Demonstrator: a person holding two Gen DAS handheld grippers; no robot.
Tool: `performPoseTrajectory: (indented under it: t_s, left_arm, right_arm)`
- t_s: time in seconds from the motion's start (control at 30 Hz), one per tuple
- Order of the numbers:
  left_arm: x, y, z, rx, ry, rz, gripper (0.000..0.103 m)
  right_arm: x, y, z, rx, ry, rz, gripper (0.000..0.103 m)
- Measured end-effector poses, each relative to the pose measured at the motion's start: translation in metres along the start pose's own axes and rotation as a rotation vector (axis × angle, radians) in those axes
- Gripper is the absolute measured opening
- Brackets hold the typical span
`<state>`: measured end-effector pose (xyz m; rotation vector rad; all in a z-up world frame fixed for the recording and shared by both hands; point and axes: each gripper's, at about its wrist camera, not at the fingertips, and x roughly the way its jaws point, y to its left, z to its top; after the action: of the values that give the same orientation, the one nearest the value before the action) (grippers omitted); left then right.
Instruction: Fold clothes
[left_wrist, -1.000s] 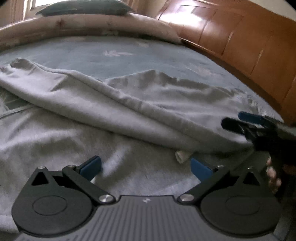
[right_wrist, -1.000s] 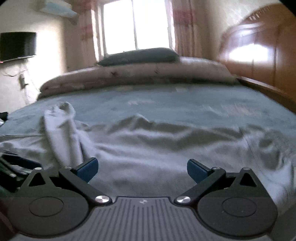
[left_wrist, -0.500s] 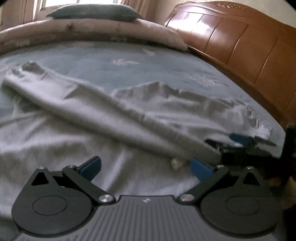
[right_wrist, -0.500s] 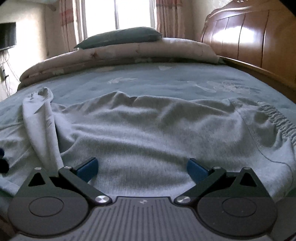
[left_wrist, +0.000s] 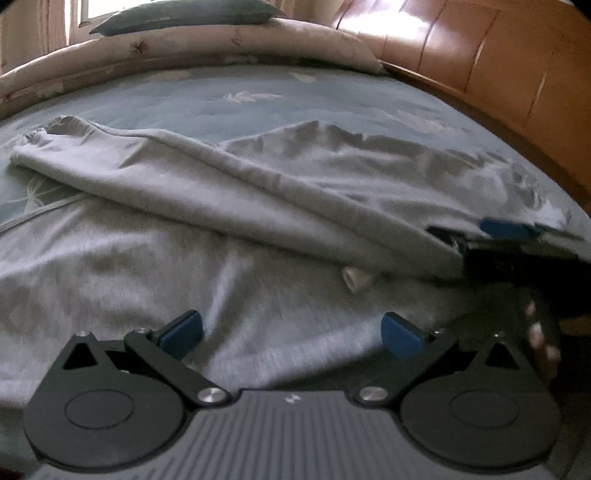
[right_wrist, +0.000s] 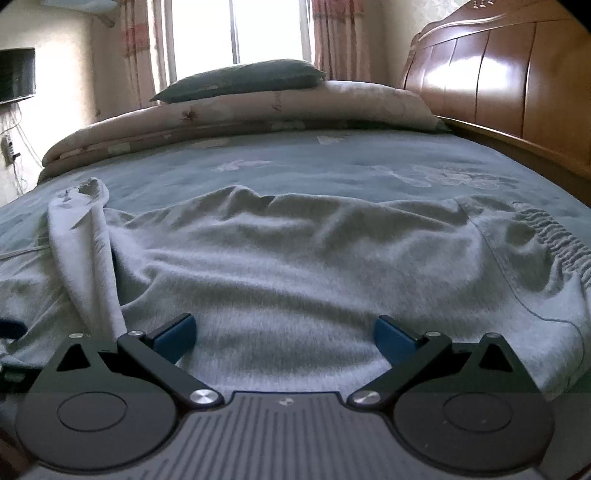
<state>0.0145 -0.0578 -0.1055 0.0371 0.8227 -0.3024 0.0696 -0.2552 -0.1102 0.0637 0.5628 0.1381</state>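
1. Blue-padded, your left gripper (left_wrist: 291, 334) and right gripper (right_wrist: 284, 334) both gape wide, holding nothing.
2. Grey trousers (right_wrist: 314, 266) fill mid-frame on the bed (right_wrist: 295, 158); your right gripper has dropped lower (leg already folded across), so regrasp next.

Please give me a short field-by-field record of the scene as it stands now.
setting: bed with blue sheet, wooden headboard
garment: grey trousers spread on the bed, one leg laid diagonally over the rest
waistband: gathered elastic at the right edge
left gripper: open, above the fabric, holding nothing
right gripper: open, above the fabric, holding nothing
background: rolled quilt with dark pillow on top, window
fold state: not yet folded compact
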Motion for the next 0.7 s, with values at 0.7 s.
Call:
performPoseTrajectory:
  t_s: [0.7]
  left_arm:
    - [-0.004, 0.094, 0.012, -0.144, -0.036, 0.082, 0.102]
  right_arm:
    - [-0.009, -0.006, 0.000, -0.012, 0.009, 0.041, 0.103]
